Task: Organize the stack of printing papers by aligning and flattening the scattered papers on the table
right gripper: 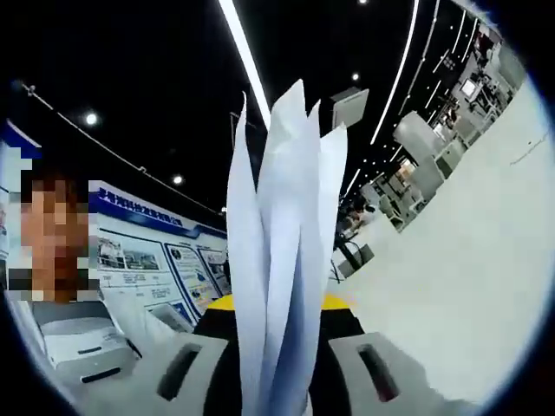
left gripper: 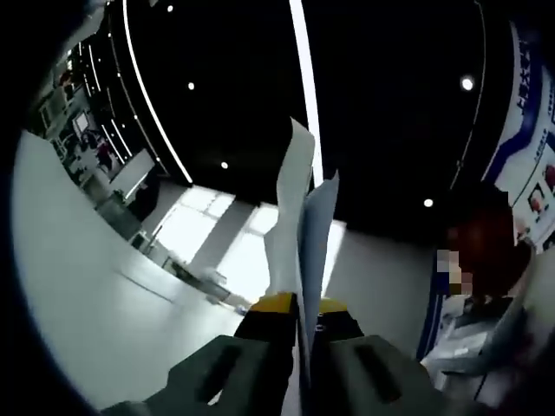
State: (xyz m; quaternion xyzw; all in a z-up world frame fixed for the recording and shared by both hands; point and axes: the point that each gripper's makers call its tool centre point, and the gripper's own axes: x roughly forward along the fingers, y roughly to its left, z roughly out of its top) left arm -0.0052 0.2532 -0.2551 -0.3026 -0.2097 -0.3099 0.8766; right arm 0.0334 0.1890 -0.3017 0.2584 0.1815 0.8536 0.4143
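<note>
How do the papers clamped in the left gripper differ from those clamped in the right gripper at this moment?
The sheets in the left gripper look few, a thin sheaf seen nearly edge-on; the right gripper holds a thicker bunch, fanned into several separate tips. The left sheaf's top leans to one side; the right bunch spreads both ways. Both are white, stand upright between shut jaws, ends uneven.

In the left gripper view, a few sheets of paper [left gripper: 303, 234] stand on edge between the jaws of the left hand-held gripper [left gripper: 300, 334] and rise past them toward the ceiling. A wall [left gripper: 95, 295] lies to the left and a person [left gripper: 486, 251] sits low at the right. In the right gripper view, a thicker fan of papers [right gripper: 282, 260] stands between the jaws of the right hand-held gripper [right gripper: 277, 347], with wall posters [right gripper: 147, 260] and a person to the left.
</note>
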